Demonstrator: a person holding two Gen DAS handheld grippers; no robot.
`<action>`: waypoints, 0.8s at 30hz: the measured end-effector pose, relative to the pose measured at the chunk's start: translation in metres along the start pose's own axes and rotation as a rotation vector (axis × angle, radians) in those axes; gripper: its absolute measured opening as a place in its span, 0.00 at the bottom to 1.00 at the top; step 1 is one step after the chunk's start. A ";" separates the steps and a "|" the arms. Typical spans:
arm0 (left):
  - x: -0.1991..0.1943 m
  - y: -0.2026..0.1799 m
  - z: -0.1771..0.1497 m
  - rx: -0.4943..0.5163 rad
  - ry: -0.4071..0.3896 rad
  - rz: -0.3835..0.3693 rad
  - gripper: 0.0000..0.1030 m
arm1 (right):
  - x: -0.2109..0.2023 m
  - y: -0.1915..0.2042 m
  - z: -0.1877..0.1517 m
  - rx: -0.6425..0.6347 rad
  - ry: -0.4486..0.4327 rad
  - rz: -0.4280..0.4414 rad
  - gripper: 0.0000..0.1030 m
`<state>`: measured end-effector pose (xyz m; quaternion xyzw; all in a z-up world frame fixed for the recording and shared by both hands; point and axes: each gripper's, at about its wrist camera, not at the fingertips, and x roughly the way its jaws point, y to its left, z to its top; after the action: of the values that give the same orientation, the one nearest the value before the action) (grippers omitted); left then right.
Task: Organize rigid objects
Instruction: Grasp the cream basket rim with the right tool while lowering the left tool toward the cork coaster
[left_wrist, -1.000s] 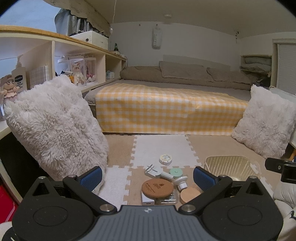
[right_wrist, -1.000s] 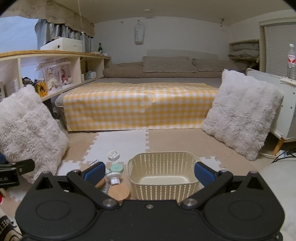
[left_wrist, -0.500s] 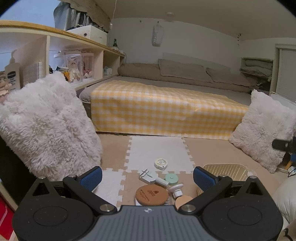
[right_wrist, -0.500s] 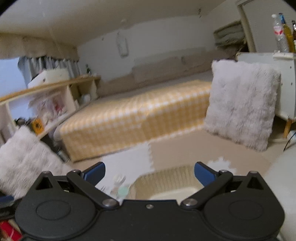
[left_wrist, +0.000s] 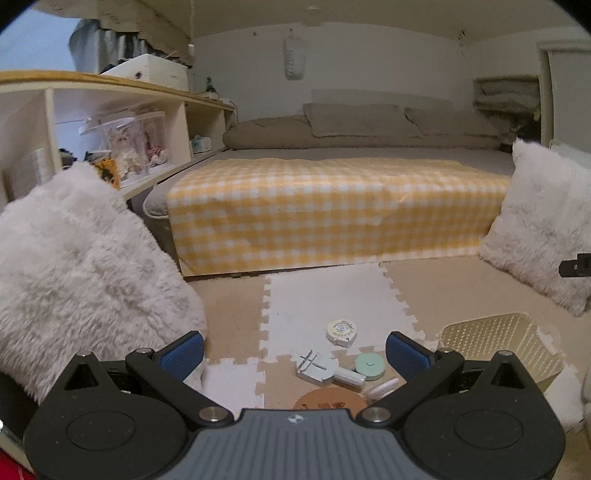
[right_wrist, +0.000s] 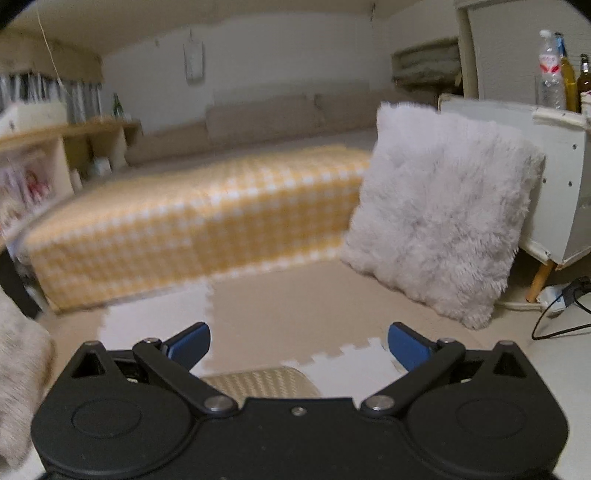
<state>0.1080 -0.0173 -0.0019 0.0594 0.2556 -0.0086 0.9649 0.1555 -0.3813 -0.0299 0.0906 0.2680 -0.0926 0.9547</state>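
Note:
Small rigid objects lie on the foam floor mat in the left wrist view: a round cream tape measure (left_wrist: 342, 329), a mint round case (left_wrist: 368, 365), a grey plug adapter (left_wrist: 316, 367), a white tube (left_wrist: 350, 377) and a brown cork disc (left_wrist: 328, 400), partly hidden by the gripper body. A cream perforated basket (left_wrist: 504, 341) stands to their right; its rim shows in the right wrist view (right_wrist: 258, 380). My left gripper (left_wrist: 295, 354) is open and empty above the objects. My right gripper (right_wrist: 298, 345) is open and empty above the basket.
A yellow checked bed (left_wrist: 332, 206) fills the back. Fluffy white cushions stand at left (left_wrist: 81, 273) and right (right_wrist: 439, 232). A shelf unit (left_wrist: 110, 122) runs along the left wall. A white cabinet (right_wrist: 546, 177) with bottles and a power cord (right_wrist: 565, 295) are at the right.
My right gripper has lifted and swung to the right, so the basket dropped to the frame's bottom. My left gripper has risen and tilted up a little; the objects sit lower in view.

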 end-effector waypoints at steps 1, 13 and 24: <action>0.007 -0.001 0.001 0.007 0.012 0.001 1.00 | 0.007 -0.004 -0.001 -0.001 0.017 0.001 1.00; 0.092 0.007 0.002 -0.020 0.164 -0.131 1.00 | 0.059 -0.026 -0.017 0.055 0.257 0.074 0.53; 0.147 0.007 -0.008 0.026 0.278 -0.171 1.00 | 0.083 -0.012 -0.029 -0.062 0.391 0.056 0.16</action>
<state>0.2320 -0.0074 -0.0800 0.0507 0.3908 -0.0855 0.9151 0.2080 -0.3971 -0.0993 0.0846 0.4482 -0.0384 0.8891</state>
